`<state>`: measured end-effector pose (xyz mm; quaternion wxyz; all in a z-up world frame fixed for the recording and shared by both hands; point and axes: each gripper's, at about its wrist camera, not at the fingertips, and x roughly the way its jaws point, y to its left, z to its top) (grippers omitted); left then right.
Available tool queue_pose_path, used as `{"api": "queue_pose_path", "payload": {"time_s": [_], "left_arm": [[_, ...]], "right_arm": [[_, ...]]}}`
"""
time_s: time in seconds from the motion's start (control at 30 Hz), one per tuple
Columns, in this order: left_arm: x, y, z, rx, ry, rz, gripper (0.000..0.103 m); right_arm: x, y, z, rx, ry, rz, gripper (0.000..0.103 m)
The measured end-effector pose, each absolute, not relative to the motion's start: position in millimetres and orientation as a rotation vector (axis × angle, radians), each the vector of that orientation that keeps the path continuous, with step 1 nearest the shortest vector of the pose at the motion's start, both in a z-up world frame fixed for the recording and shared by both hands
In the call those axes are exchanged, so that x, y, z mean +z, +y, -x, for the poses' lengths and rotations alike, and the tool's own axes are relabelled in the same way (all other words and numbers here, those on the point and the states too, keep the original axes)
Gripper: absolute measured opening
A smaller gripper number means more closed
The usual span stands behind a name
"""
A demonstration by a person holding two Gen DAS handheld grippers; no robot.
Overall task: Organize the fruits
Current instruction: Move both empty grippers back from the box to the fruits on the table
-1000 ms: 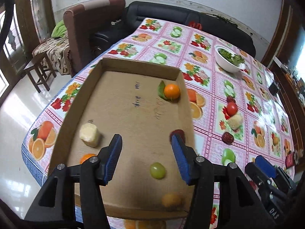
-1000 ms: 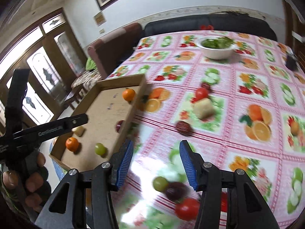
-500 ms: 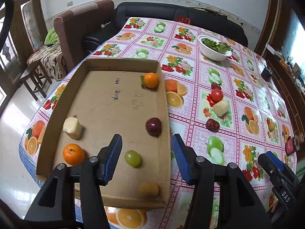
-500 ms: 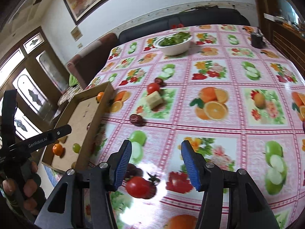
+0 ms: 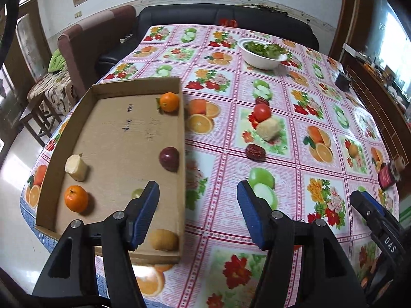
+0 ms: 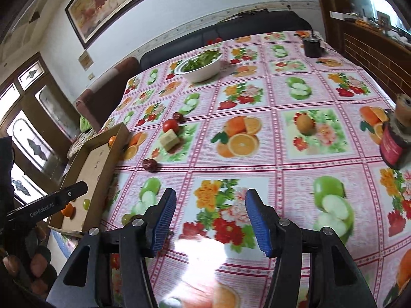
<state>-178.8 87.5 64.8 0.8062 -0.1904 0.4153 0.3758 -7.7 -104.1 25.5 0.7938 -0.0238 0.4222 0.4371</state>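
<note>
— fingers first? left gripper [image 5: 197, 211]: blue-padded fingers [image 5: 143, 213] spread wide, nothing between them, hanging over the right wall of the shallow brown cardboard tray [image 5: 183, 154] and the fruit-print pink tablecloth [image 5: 226, 164].
— and right gripper [image 6: 210, 220]?
— same: blue ribbed pads [image 6: 257, 220] wide apart, holding nothing, above bare tablecloth with a bright glare patch just below.
— inside the tray?
— round orange with a green leaf [image 5: 169, 102] in the far right corner; dark purple round fruit [image 5: 168, 158] against the right wall; pale yellow cut chunk [image 5: 75, 167] near the left wall; second small orange [image 5: 76, 198] near the front left; green grape [image 5: 137, 193] half hidden behind the left finger; tan oval fruit [image 5: 164, 239] in the near right corner.
— loose on the cloth?
— red tomato [image 5: 262, 112] touching a pale beige cube-shaped piece [image 5: 268, 129]; dark red wrinkled date [image 5: 255, 152] just in front of those; another dark red date [image 5: 262, 101] behind the tomato. all well apart from the tray.
— anything close to the right gripper?
— small green grape [image 6: 126, 218] on the cloth just left of its left finger, partly hidden.
— rest of the table?
— white bowl of chopped greens [image 5: 262, 54] at the far end; dark red labelled jar [image 6: 393, 143] at the right edge; small black container [image 6: 311, 47] at the far right corner.
</note>
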Motion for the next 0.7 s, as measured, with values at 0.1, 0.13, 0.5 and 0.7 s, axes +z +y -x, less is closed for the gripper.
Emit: {"api": "queue_pose_path", "payload": {"time_s": [0.1, 0.13, 0.5, 0.7], "left_arm": [[64.7, 79.4, 173.7, 0.793, 0.893, 0.389, 0.062], [64.6, 77.4, 172.1, 0.791, 0.895, 0.385, 0.062], [60.1, 65.9, 158.4, 0.77, 0.925, 0.359, 0.062], [53.3, 67.6, 156.0, 0.743, 0.941, 0.391, 0.062]], "right_arm": [[24.0, -111.4, 4.4, 0.925, 0.908, 0.04, 0.058], [23.3, -113.7, 3.4, 0.92, 0.908, 0.037, 0.058], [13.7, -134.8, -10.8, 0.876, 0.927, 0.006, 0.058], [8.6, -143.4, -18.2, 0.853, 0.93, -0.003, 0.058]]}}
